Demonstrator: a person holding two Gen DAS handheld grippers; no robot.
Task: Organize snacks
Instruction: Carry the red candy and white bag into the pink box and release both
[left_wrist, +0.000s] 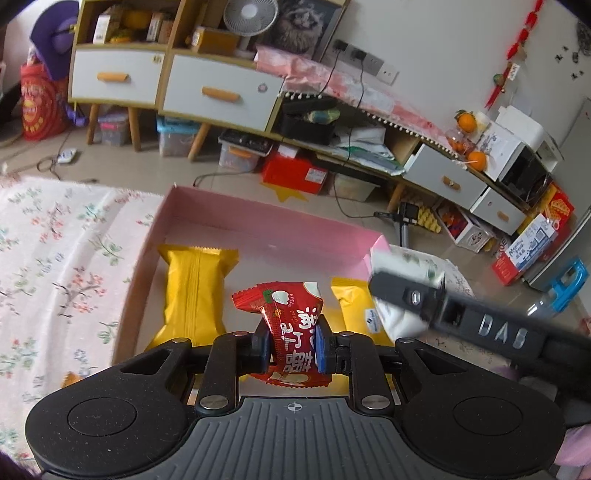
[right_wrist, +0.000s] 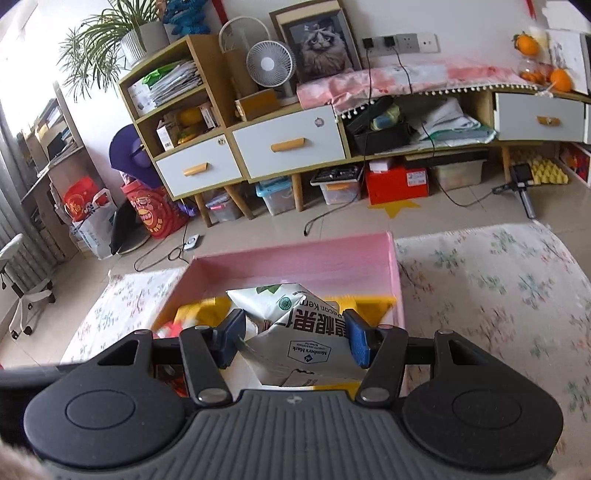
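Observation:
A pink box (left_wrist: 258, 214) stands open on a floral tablecloth (left_wrist: 55, 258). Two yellow snack packs lie inside, one at the left (left_wrist: 194, 291) and one at the right (left_wrist: 354, 306). My left gripper (left_wrist: 293, 345) is shut on a red snack packet (left_wrist: 291, 325) and holds it over the box. My right gripper (right_wrist: 293, 341) is shut on a white pecan snack bag (right_wrist: 295, 332) above the box (right_wrist: 295, 262). The right gripper and its white bag (left_wrist: 402, 291) also show at the box's right side in the left wrist view.
The floral tablecloth (right_wrist: 498, 288) spreads on both sides of the box. Beyond the table edge is tiled floor with cables, storage bins and a red box (right_wrist: 397, 182) under a long cabinet (right_wrist: 288, 144) against the wall.

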